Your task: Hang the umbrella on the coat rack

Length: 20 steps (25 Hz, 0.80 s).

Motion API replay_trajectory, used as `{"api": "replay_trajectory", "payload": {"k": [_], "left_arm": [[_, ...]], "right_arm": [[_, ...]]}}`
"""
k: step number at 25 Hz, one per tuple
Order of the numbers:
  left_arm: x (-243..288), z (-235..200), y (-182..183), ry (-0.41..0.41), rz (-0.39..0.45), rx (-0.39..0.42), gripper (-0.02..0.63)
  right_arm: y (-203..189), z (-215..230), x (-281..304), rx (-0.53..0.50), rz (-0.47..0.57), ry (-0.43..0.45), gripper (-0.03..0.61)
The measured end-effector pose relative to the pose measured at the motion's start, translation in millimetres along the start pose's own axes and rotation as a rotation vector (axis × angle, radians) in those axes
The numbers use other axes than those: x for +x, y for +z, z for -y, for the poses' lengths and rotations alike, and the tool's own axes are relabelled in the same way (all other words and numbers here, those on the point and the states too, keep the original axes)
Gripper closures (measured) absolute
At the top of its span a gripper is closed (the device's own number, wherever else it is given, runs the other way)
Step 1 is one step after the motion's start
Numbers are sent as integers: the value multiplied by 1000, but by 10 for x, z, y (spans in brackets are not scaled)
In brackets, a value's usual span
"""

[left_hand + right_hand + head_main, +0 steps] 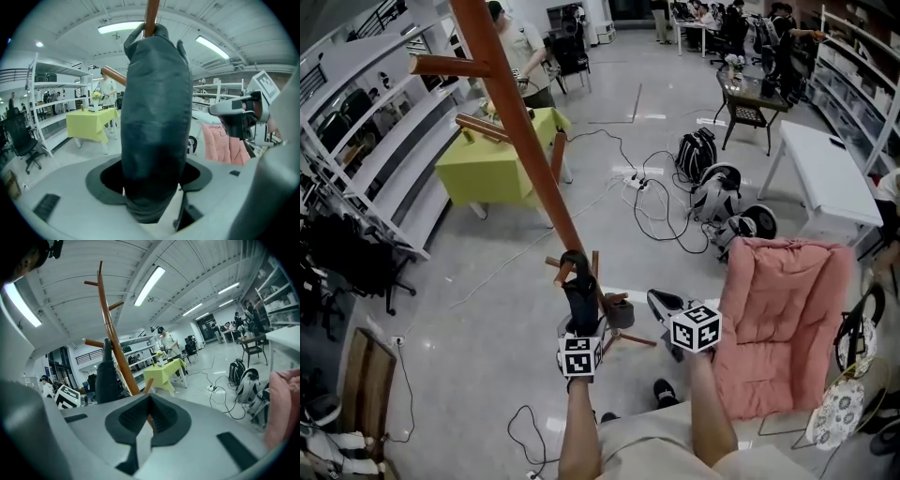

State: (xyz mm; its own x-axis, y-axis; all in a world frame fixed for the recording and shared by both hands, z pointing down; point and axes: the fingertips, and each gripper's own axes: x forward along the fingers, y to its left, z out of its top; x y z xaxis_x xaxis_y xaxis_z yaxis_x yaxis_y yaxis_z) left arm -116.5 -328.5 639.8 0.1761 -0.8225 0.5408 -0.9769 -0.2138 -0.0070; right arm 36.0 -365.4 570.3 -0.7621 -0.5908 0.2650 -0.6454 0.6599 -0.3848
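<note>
A folded dark umbrella (578, 292) hangs upright against the wooden coat rack (523, 117), low down by its base. In the left gripper view the umbrella (154, 117) fills the middle, its top at a brown peg (151, 16). My left gripper (579, 323) stands open around its lower end, and the pads do not press on it. My right gripper (659, 301) is to the right of the rack, shut and empty. The right gripper view shows its pads (161, 418) together, with the umbrella (107, 376) and rack pole (112, 333) ahead on the left.
A pink padded chair (787, 309) stands close on the right. Farther off are a yellow-green table (492, 169), a white table (825, 173), shelving (375, 141) along the left, bags and cables (712, 192) on the floor, and a person (520, 52).
</note>
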Motion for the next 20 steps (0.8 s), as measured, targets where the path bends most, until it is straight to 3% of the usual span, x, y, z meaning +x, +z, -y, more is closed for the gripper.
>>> {"api": "replay_trajectory", "payload": {"k": [20], "left_arm": [[-291, -128, 71, 48, 48, -8, 316]], "right_arm": [[-145, -192, 8, 11, -18, 31, 575]]}}
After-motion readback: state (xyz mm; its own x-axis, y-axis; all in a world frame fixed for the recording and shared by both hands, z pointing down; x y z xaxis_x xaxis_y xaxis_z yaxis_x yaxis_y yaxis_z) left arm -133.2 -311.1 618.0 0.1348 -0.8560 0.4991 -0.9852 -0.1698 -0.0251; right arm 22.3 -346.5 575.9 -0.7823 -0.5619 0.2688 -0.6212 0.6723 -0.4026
